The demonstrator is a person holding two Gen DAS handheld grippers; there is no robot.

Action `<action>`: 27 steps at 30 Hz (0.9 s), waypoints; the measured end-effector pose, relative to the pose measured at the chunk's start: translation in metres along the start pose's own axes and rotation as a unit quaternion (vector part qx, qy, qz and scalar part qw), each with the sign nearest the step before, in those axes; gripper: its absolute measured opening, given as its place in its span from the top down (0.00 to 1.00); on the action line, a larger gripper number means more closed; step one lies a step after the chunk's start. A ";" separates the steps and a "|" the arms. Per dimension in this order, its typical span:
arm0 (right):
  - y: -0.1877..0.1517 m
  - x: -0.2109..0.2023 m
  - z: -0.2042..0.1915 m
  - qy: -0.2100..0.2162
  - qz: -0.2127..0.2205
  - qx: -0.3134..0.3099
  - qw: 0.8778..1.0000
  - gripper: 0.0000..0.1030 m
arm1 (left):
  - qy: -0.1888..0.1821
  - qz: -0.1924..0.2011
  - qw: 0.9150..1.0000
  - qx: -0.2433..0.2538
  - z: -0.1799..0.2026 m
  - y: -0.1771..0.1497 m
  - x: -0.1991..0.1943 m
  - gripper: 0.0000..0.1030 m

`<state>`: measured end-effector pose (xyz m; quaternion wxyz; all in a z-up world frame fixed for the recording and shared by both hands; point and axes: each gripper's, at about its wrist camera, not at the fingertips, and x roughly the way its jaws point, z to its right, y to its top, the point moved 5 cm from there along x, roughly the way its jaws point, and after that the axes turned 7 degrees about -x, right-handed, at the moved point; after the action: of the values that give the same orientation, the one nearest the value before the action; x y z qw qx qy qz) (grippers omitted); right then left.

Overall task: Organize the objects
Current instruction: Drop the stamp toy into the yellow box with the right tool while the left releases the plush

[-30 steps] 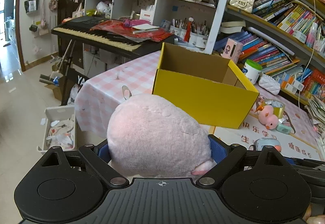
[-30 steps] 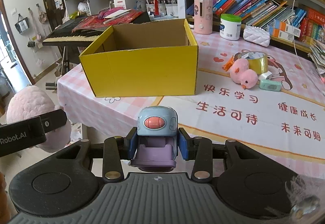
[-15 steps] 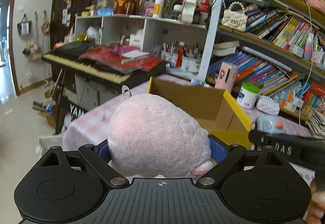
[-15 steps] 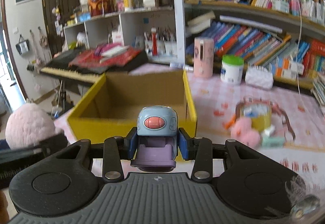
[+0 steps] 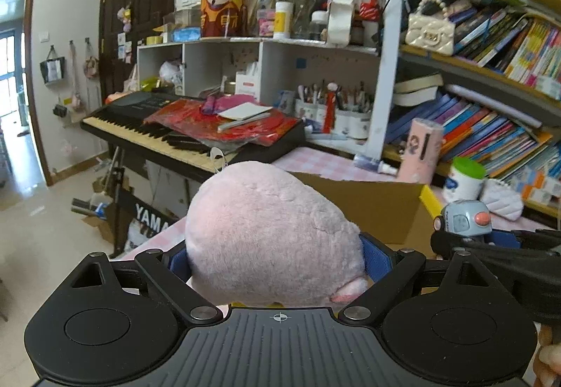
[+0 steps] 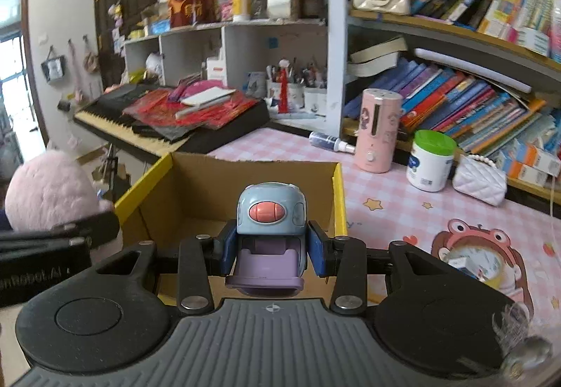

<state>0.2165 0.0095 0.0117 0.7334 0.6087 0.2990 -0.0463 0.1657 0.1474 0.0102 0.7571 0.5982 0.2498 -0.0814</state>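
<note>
Box [image 6: 245,183] lies just ahead; right gripper [image 6: 269,252] pinching toy [image 6: 270,211], left gripper [image 5: 277,260] clamping plush [image 5: 270,232]; release only above the opening.

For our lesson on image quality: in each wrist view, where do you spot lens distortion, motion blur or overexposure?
Left wrist view: the bookshelf curves with fisheye bending, the doorway is blown out, and the pink plush toy is sharp. Right wrist view: the toy robot is crisp, and the frog print on the tablecloth smears with motion blur.
</note>
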 end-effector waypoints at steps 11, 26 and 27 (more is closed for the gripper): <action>-0.018 0.058 0.002 0.036 -0.062 -0.056 0.996 0.63 | 0.032 -0.018 0.998 0.044 0.020 -0.007 0.032 0.09; -0.023 0.088 0.002 0.079 -0.077 -0.160 0.981 0.63 | 0.046 -0.064 0.995 0.064 0.038 -0.018 0.066 0.09; -0.022 0.089 0.002 0.084 -0.078 -0.165 0.980 0.63 | 0.048 -0.067 0.995 0.061 0.037 -0.018 0.067 0.09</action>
<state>0.2804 0.0282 -0.0516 0.7902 0.4562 0.4092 -0.0020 0.2264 0.1192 -0.0317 0.6994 0.6282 0.3198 -0.1180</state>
